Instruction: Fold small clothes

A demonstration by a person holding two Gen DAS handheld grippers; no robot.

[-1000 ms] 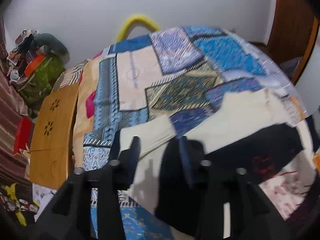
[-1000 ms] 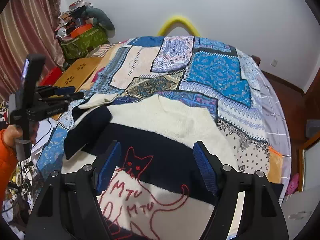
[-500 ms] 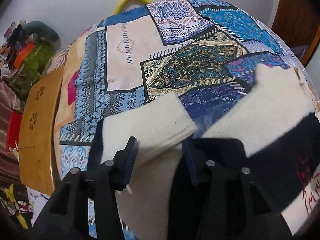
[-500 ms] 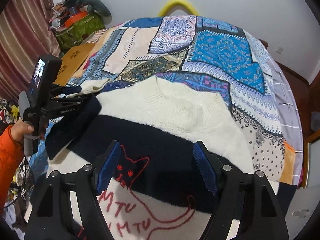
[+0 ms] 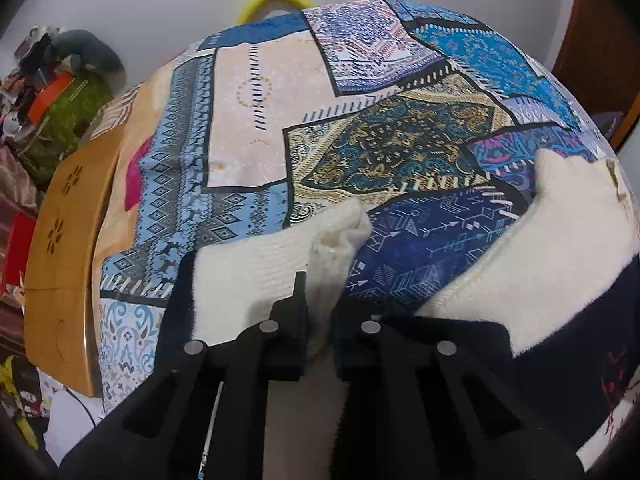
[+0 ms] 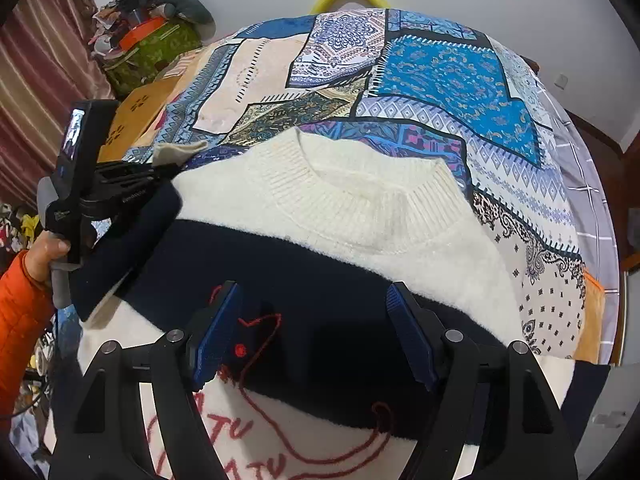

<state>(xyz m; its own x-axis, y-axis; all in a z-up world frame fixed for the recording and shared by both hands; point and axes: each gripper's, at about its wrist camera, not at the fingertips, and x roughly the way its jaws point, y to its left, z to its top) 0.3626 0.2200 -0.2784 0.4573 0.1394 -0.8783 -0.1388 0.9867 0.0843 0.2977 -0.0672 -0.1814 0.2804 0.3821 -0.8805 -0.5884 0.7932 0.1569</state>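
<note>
Since the earlier frames the left gripper (image 5: 320, 300) has dropped onto the sweater's cream sleeve cuff (image 5: 280, 264) and its jaws have closed from a wide gap to a pinch on the cuff edge; the cloth bunches up between the black fingers and pokes out ahead of them. The right gripper (image 6: 316, 336) has also sunk closer to the sweater (image 6: 360, 216), yet its 2 blue pads (image 6: 218, 332) stand as far apart as before, with nothing between them.

For the fold, this looks like the sleeve being secured: with the cuff clamped, the sleeve can probably be carried across the body of the garment. The sleeve fold itself is not yet made.

The sweater, cream with a navy band and a red stitched cat, lies face up on the patchwork bedspread (image 6: 440, 64), collar toward the far wall. Its sleeve runs out to the left side, the cuff resting on the bedspread near the wooden folding table (image 5: 68, 248).

In the right wrist view the person's left hand (image 6: 48, 252), in an orange sleeve (image 6: 20, 320), grips the handle at the left edge of the bed, the tool angled steeply down and forward onto the cuff. The right gripper also tilts steeply down, hovering released over the navy band by the cat's head; whether it touches the knit I cannot tell.
</note>
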